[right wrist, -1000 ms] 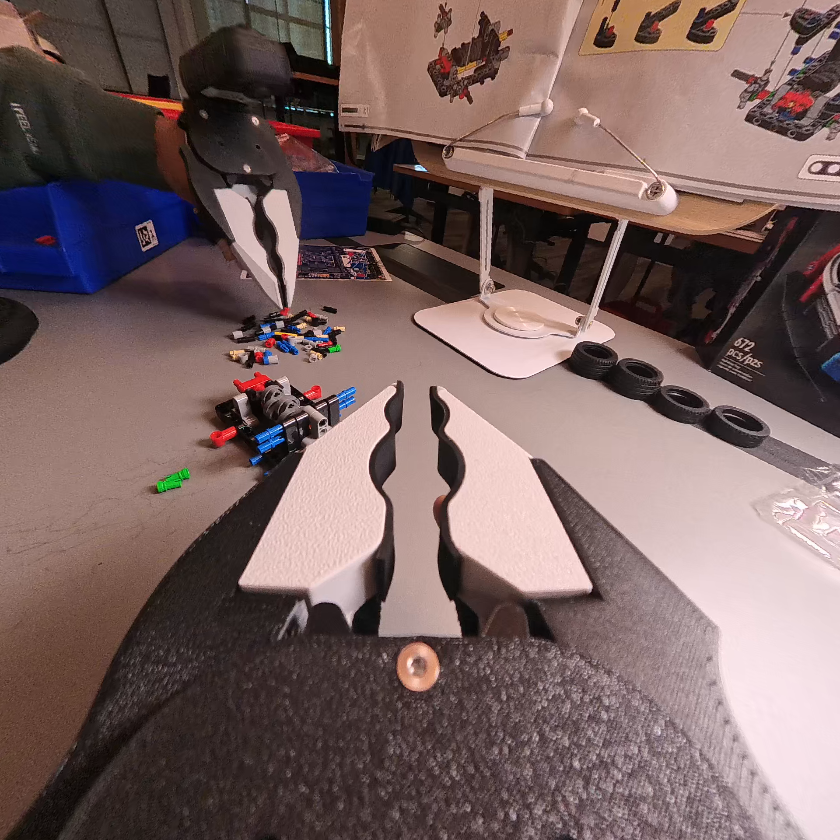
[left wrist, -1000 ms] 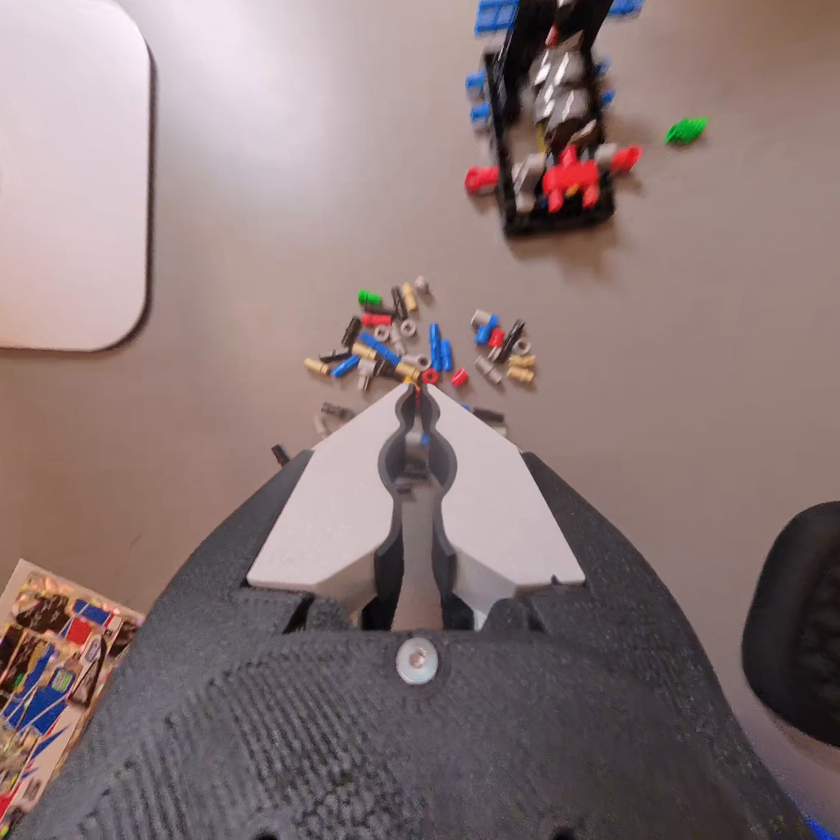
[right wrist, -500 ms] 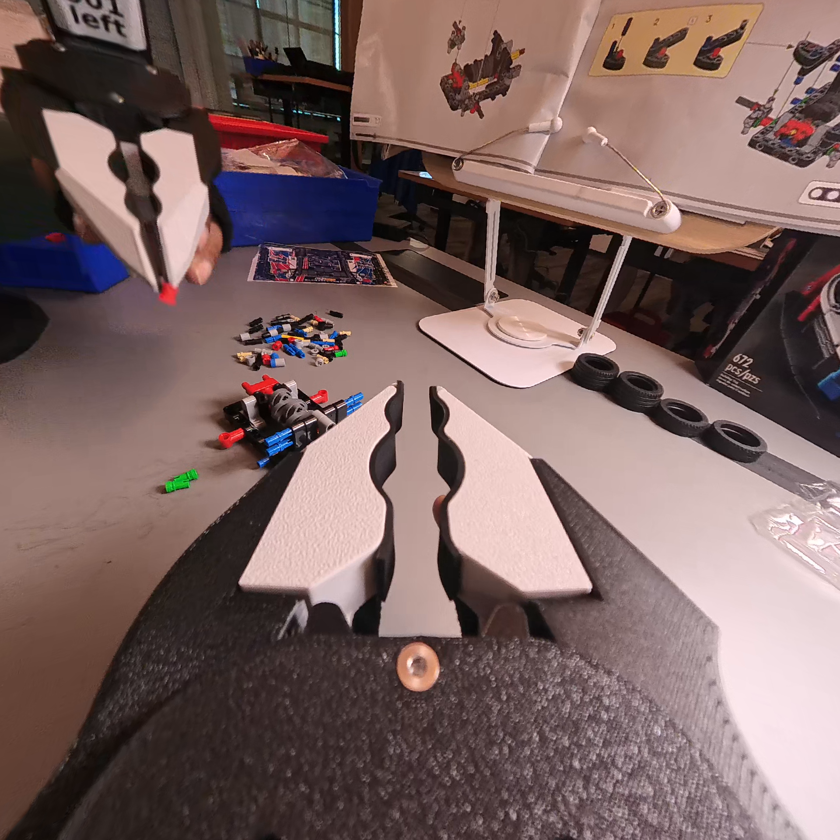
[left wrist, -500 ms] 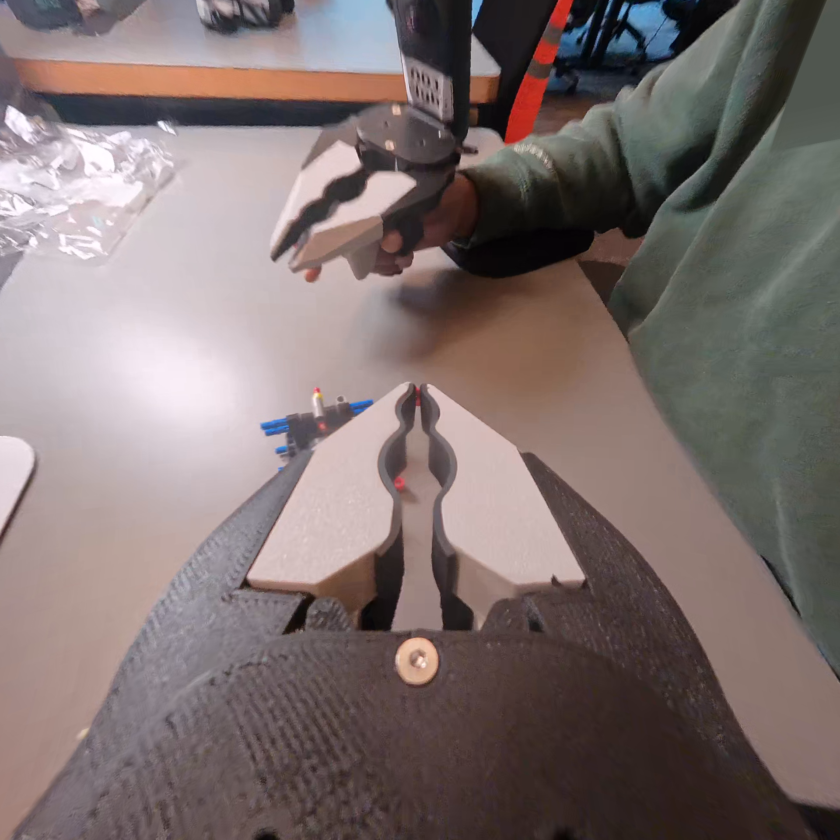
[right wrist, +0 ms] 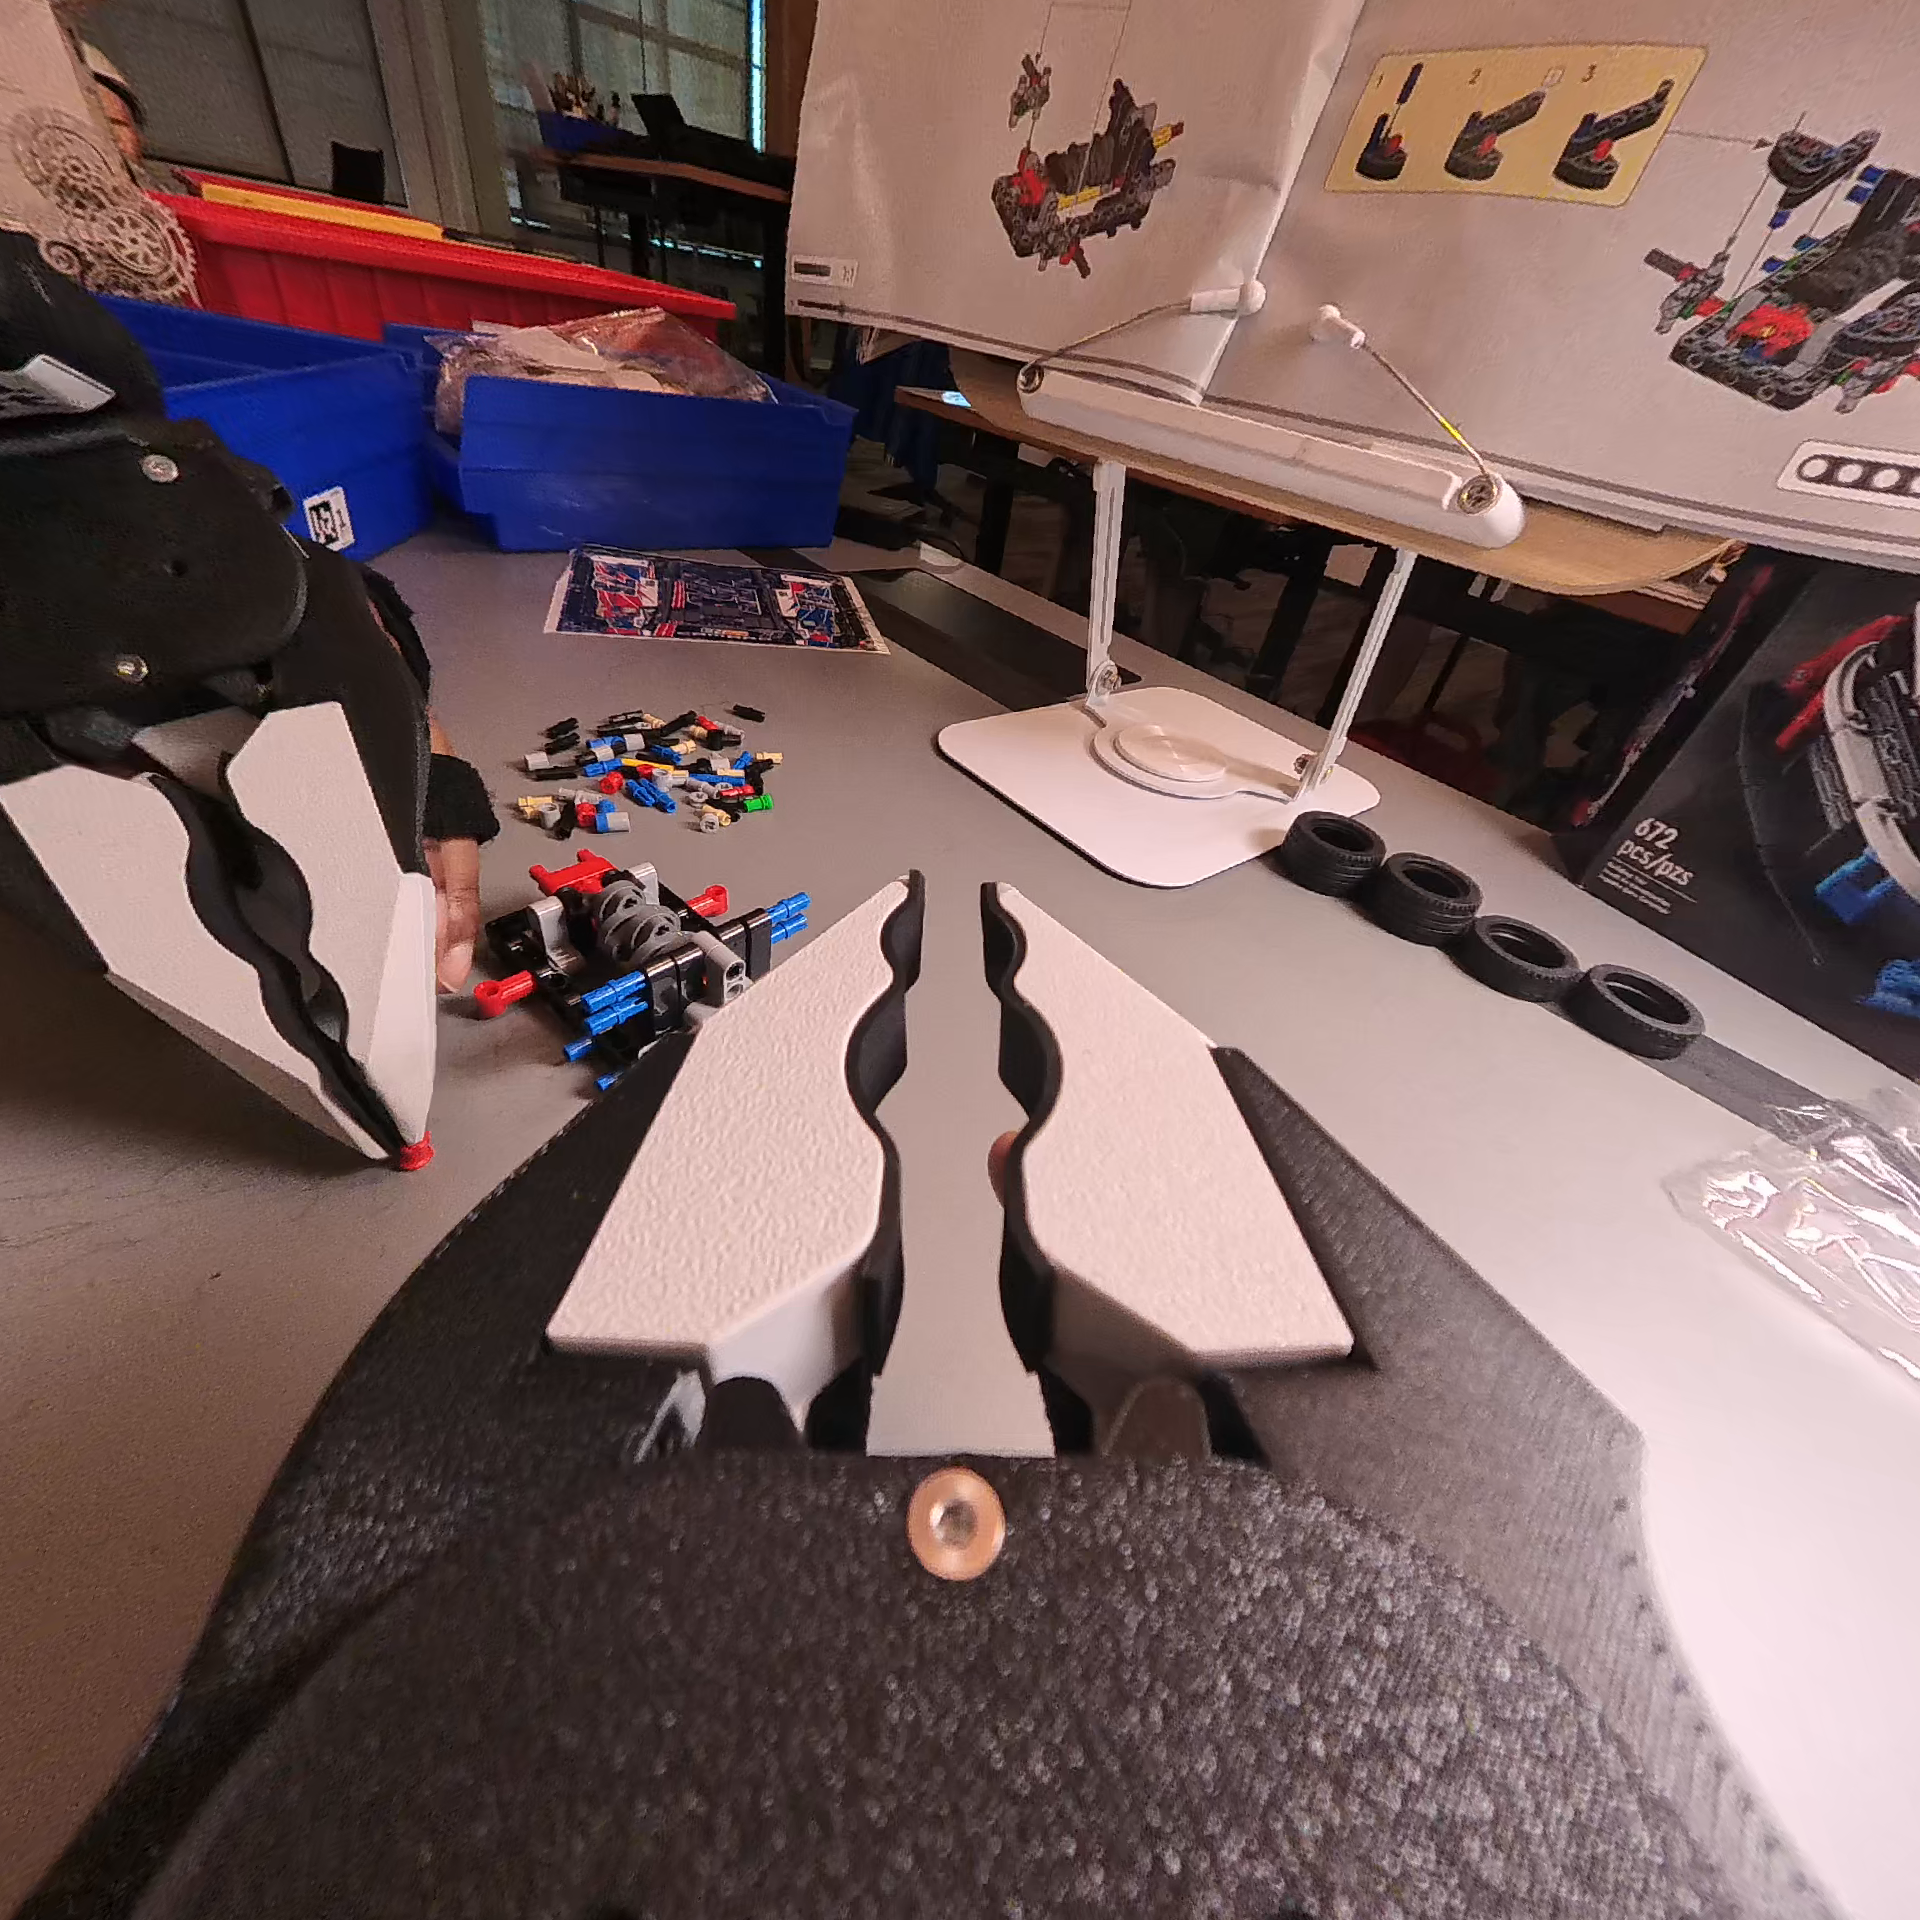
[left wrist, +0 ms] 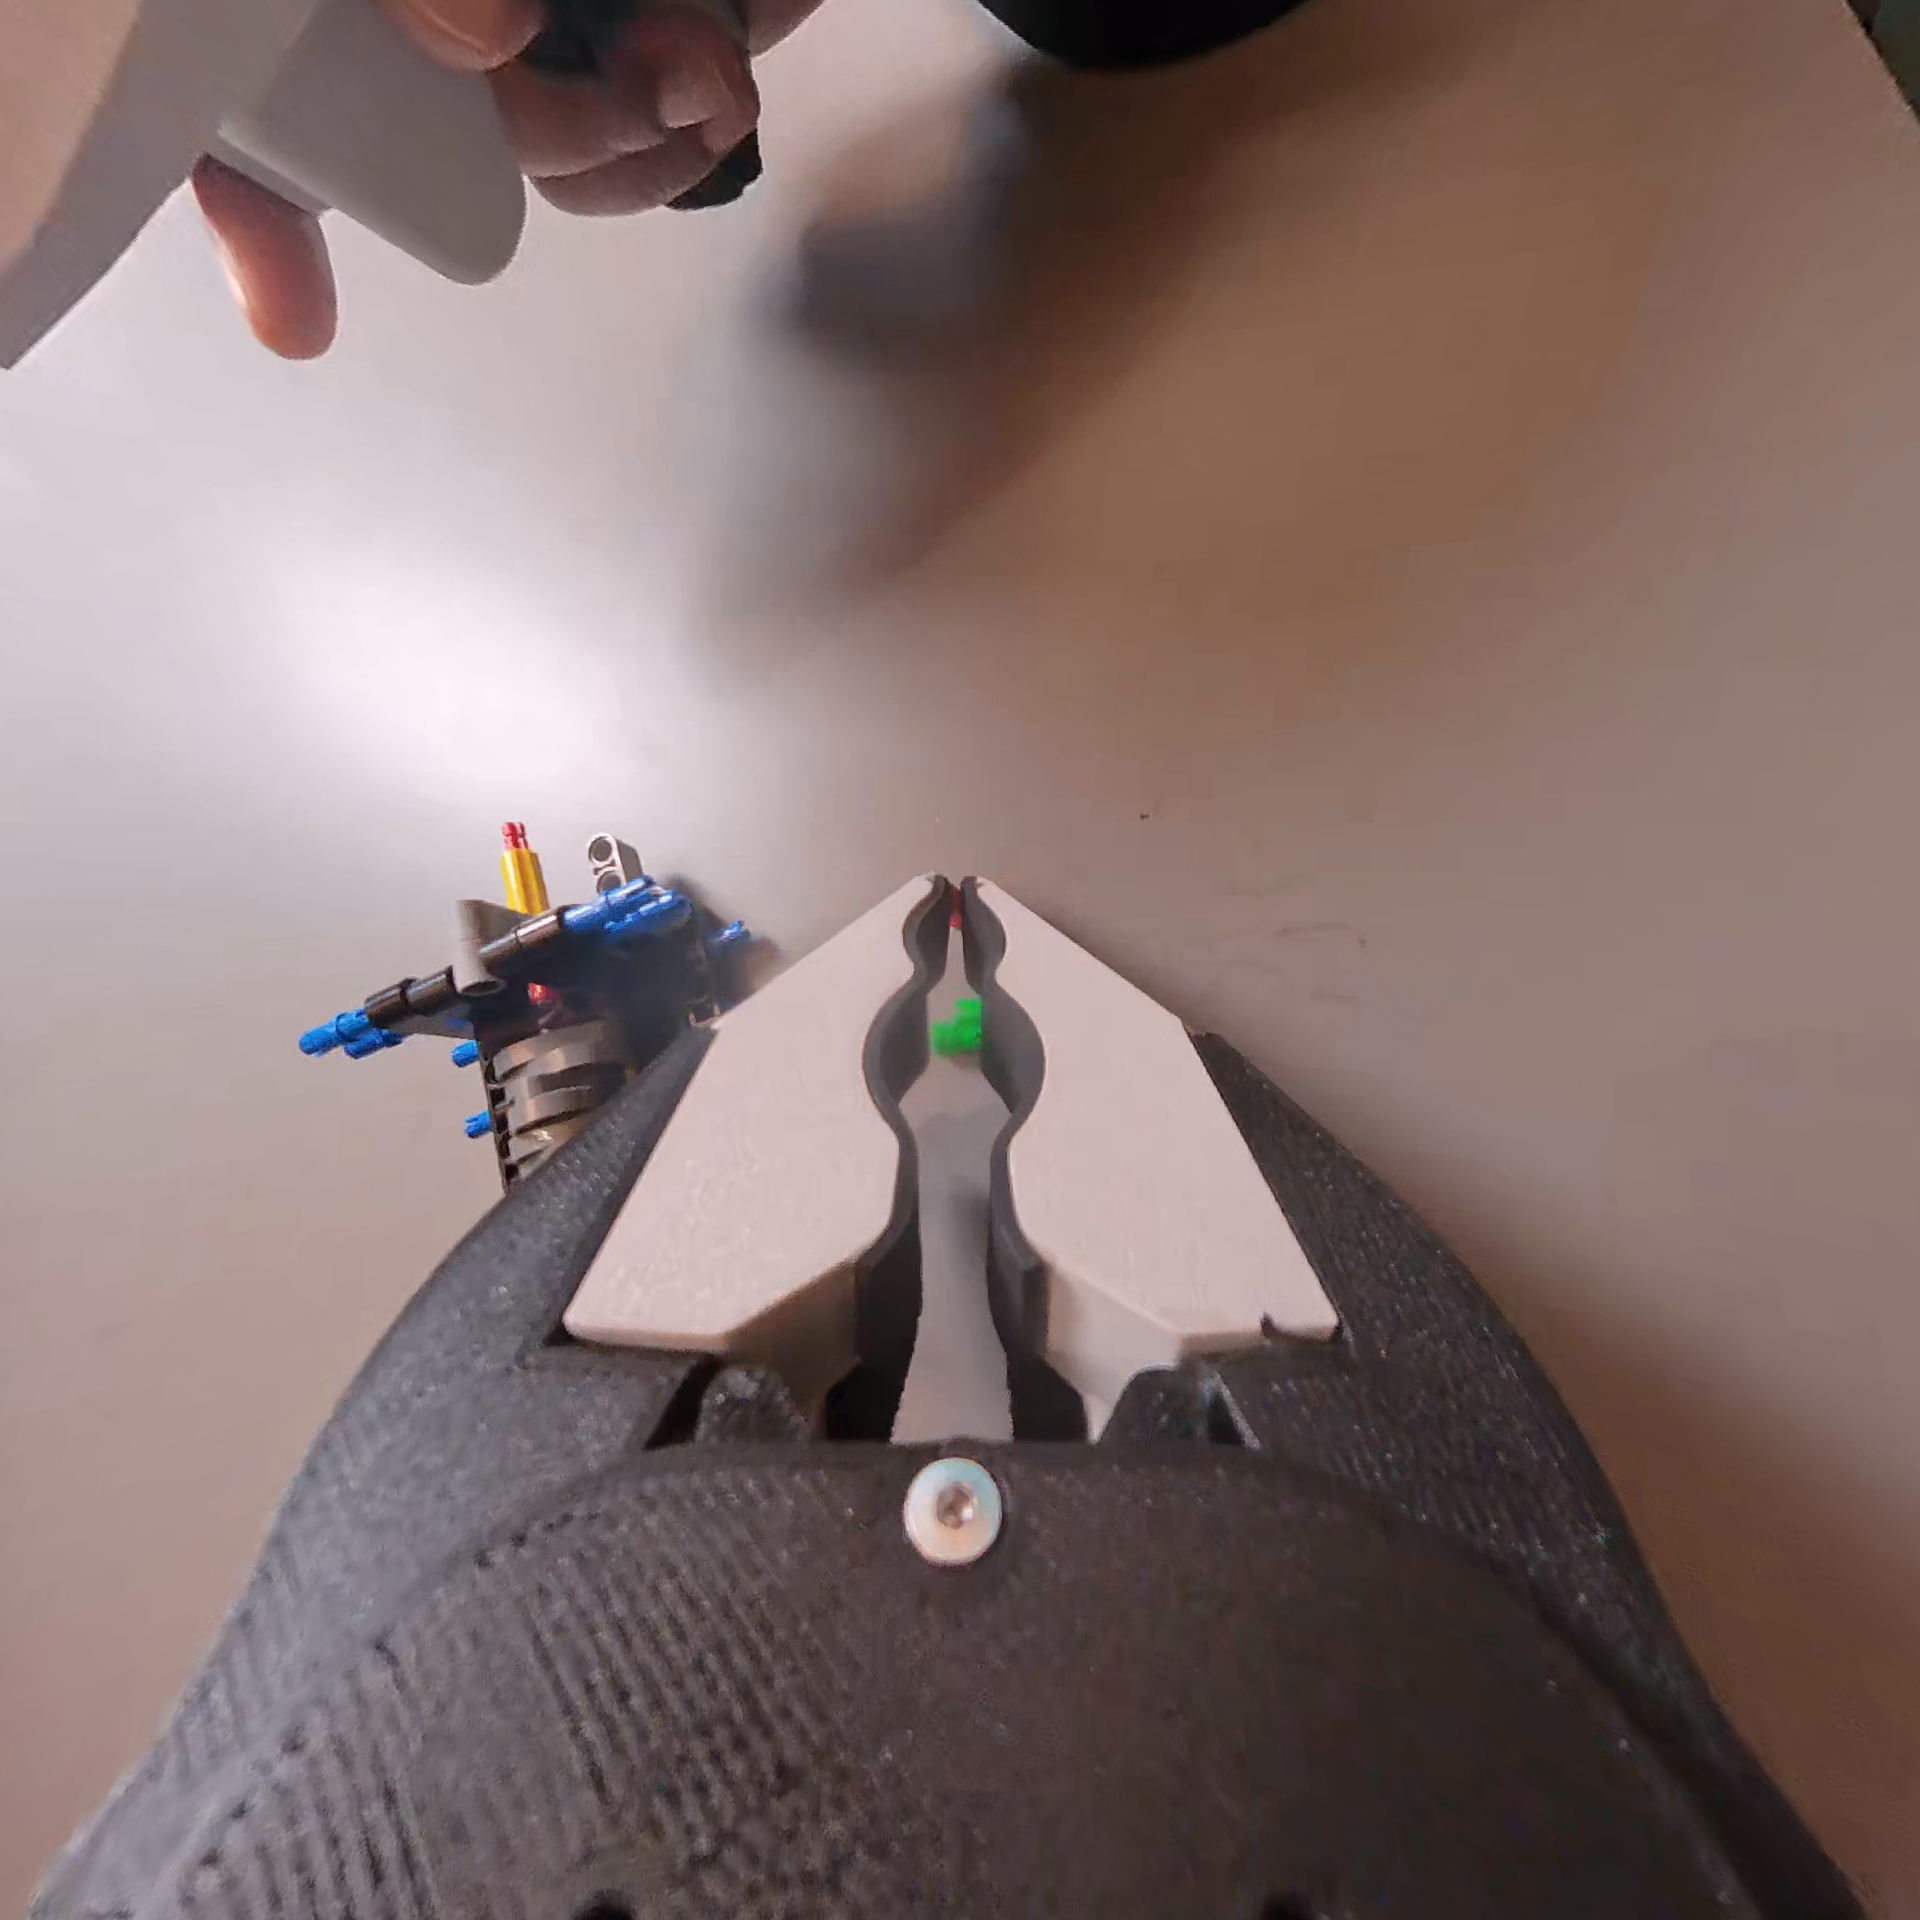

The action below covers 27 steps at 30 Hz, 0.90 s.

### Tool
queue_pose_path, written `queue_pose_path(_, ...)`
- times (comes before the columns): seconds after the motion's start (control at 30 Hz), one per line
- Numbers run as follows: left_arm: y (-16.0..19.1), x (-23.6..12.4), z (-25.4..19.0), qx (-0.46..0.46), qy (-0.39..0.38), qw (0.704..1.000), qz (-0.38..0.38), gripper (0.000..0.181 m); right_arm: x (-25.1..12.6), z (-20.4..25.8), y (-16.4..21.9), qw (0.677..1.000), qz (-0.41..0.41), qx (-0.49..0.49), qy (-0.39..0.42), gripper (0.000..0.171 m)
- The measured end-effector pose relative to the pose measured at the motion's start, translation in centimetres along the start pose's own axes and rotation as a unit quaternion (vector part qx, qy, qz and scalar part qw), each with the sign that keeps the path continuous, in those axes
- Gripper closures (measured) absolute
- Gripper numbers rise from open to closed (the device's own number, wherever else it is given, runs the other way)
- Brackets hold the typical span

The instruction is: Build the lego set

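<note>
My left gripper is shut on a small red piece at its tips. In the right wrist view the left gripper is tilted down, with the red piece touching or just above the table. A small green piece shows through the gap between the fingers, lying on the table below. The partly built black, grey, blue and red assembly lies just left of it, also seen in the right wrist view. My right gripper is open and empty, held above the table; one of its fingers shows at top left.
A pile of loose small pieces lies beyond the assembly. A white stand holds the instruction booklet. Several black tyres, the set box, a plastic bag, a sticker sheet and blue bins ring the table. Across from one pair of fingers to the other is roughly 15 cm.
My left gripper lifted the red piece from the loose pile, swung it towards the right gripper and came down in front of the assembly, over the green piece. The right gripper stayed open and barely moved.
</note>
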<state>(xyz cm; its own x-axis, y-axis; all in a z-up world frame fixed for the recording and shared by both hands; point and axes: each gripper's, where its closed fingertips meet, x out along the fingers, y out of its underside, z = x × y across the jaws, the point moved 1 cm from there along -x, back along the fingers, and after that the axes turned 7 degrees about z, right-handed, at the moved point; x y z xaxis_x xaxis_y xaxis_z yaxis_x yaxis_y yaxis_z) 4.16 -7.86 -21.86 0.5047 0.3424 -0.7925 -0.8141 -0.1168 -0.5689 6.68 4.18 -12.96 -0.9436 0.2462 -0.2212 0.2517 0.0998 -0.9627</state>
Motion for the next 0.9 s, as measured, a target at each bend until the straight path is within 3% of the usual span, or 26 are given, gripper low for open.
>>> queue_pose_path(0.27,-0.7,-1.9,0.2,-0.068,0.038,0.996,-0.049,0.167,0.1,0.1,0.1,1.000,0.004,-0.004,0.001,0.162)
queue_pose_path(0.5,0.3,-8.6,4.7,-0.146,-0.007,0.982,-0.119,0.162,0.1,0.0,0.1,1.000,0.003,-0.003,0.002,0.162)
queue_pose_path(0.7,7.9,-12.4,8.8,-0.193,-0.068,0.979,0.001,0.170,0.2,0.4,0.1,1.000,0.003,-0.004,-0.004,0.162)
queue_pose_path(0.9,13.8,-10.3,7.9,-0.187,-0.033,0.971,0.145,0.172,0.3,0.3,0.4,1.000,0.008,-0.001,-0.003,0.162)
